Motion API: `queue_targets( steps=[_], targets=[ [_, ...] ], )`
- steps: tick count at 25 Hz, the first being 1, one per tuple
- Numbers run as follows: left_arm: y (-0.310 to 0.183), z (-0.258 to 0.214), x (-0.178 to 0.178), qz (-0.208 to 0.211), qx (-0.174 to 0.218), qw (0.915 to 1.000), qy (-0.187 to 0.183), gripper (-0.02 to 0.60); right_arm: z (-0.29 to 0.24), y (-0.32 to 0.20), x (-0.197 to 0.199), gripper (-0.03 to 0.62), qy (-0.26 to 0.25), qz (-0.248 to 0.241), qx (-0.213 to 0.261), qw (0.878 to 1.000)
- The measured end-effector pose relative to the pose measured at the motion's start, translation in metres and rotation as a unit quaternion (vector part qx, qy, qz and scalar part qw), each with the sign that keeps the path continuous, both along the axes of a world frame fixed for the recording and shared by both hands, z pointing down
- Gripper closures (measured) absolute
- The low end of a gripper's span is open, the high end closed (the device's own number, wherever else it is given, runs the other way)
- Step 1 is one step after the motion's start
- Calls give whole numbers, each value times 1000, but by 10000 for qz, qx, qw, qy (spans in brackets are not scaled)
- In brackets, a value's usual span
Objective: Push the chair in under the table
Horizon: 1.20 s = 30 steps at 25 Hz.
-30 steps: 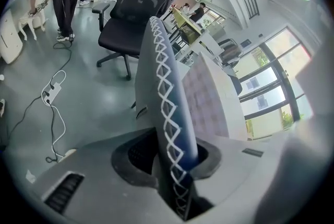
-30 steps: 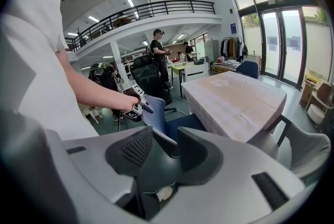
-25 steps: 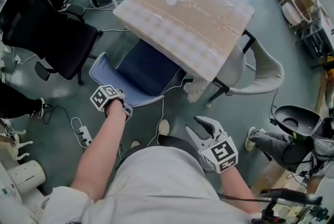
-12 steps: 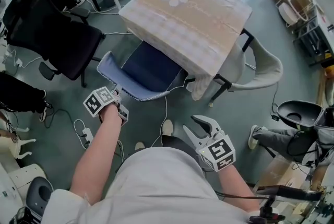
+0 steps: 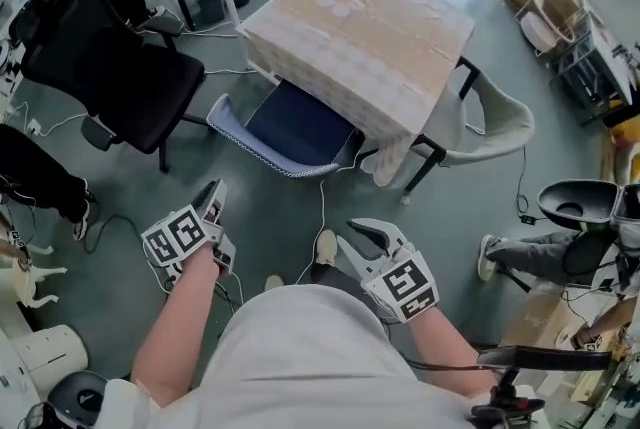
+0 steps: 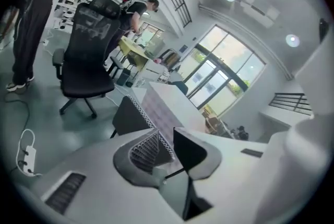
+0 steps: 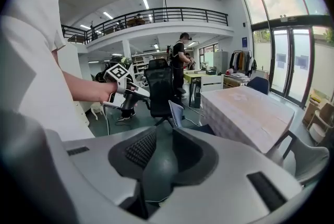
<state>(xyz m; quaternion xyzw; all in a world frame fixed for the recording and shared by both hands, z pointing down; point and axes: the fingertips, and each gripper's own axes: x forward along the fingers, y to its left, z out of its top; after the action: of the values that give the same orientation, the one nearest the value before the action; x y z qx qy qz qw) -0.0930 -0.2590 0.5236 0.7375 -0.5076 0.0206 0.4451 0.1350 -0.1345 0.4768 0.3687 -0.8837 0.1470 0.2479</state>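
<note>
A: Nearest first?
B: Left claw (image 5: 214, 195) and right claw (image 5: 347, 237), both empty and closing on nothing.
A: Further ahead?
B: Chair (image 5: 295, 127), well apart from either claw, seat partly beneath the surface (image 5: 360, 27). Seems mostly pushed in; maybe one last nudge left.

The tool (image 6: 166, 133) is closing its jaws on nothing. Just beyond its tips the chair (image 6: 128, 113) is standing against the desk (image 6: 168, 104); an office chair (image 6: 86, 66) is sitting farther left.
</note>
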Motion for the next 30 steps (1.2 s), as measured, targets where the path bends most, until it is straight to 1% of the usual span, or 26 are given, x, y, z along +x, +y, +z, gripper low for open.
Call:
queue_targets(
  steps=[1, 3, 5, 7, 9, 11, 13, 16, 18, 20, 27, 30],
  targets=[
    [11, -10, 1, 243, 143, 9996, 55, 494, -2, 4, -7, 499, 34, 7, 44, 10000],
    [36, -26, 5, 750, 394, 9962, 177, 562, -6, 15, -19, 536, 78, 43, 134, 9999],
    [63, -41, 9, 1297, 695, 9889, 196, 571, -8, 27, -30, 560, 107, 89, 216, 9997],
    [88, -54, 14, 1842, 1007, 9777, 87, 571, -5, 40, -42, 569, 121, 129, 265, 9995],
    [111, -65, 17, 2299, 1273, 9649, -47, 571, -4, 51, -55, 572, 110, 152, 337, 9993],
    [131, -74, 17, 2644, 1474, 9529, -163, 571, -4, 63, -68, 576, 95, 157, 376, 9991],
    [150, -82, 14, 2896, 1602, 9433, -244, 571, -6, 76, -81, 577, 92, 145, 351, 9992],
    [172, -92, 4, 3116, 1761, 9324, -495, 571, -14, 91, -101, 577, 74, 73, 380, 9992],
    [181, -94, -4, 3157, 1850, 9278, -720, 571, -17, 98, -112, 579, 70, -1, 408, 9991],
    [188, -95, -9, 3173, 1879, 9263, -768, 571, -19, 104, -119, 579, 77, -49, 430, 9990],
    [200, -98, -17, 3310, 1827, 9238, -601, 571, -31, 114, -136, 579, 148, -37, 513, 9986],
    [204, -97, -17, 3371, 1820, 9216, -620, 571, -33, 117, -142, 579, 168, -55, 517, 9985]
  ],
)
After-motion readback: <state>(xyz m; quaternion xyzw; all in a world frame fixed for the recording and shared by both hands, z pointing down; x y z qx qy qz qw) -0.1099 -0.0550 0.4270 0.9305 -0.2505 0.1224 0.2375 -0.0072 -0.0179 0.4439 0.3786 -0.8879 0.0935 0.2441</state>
